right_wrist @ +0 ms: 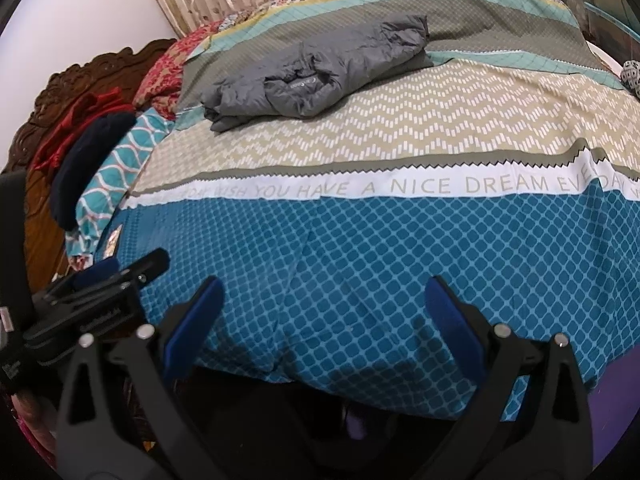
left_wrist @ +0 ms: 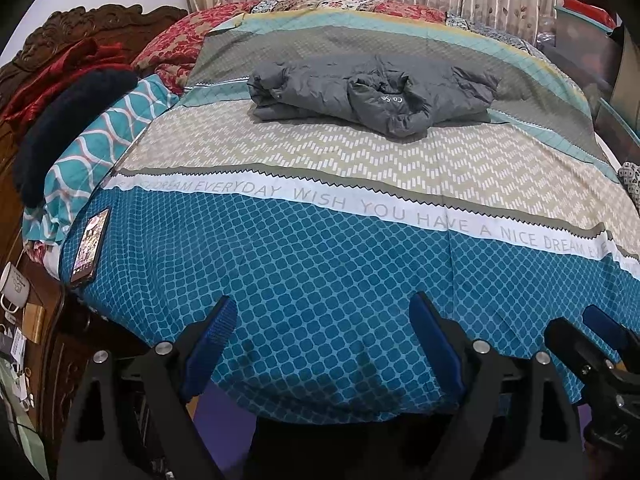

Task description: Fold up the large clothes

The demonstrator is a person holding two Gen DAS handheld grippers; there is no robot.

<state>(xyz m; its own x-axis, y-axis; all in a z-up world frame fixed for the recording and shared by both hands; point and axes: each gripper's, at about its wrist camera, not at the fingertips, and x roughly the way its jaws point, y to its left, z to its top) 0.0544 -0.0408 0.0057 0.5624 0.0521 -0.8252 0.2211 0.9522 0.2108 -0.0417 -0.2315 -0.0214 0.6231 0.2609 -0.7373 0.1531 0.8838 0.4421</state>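
Cataloguing, left to right, what we are seeing from the foot of the bed:

Phone (left_wrist: 90,246): lying at the left edge of the bedspread (left_wrist: 320,264), close to the drop; we are judging it could slide off if the cover gets dragged.

Mug (left_wrist: 14,284): standing on the wooden side table below the phone, well apart from the work.

Pillows (left_wrist: 100,152): piling up at the far left, with a dark bolster resting on top of them.

Left gripper (left_wrist: 324,344): hovering over the blue patterned end of the cover, its blue pads spread apart and carrying nothing.

Grey jacket (left_wrist: 372,94): sitting far up the bed on the grey and beige bands, already bundled into a compact fold, with the hood flopping forward toward us.

Right gripper (right_wrist: 328,320): hovering beside the left one, fingers likewise parted and empty.

Progress: we are judging the fold as nearly or wholly finished, both tools being well apart from the garment.

Risk, puffy fabric: we are expecting the padded layers to spring open if left unpressed.

Risk, loose hood: we are expecting any further pinch there to lift one layer only and undo the bundle.

Risk, reach: we are expecting a long stretch up the bed to snag the cover.
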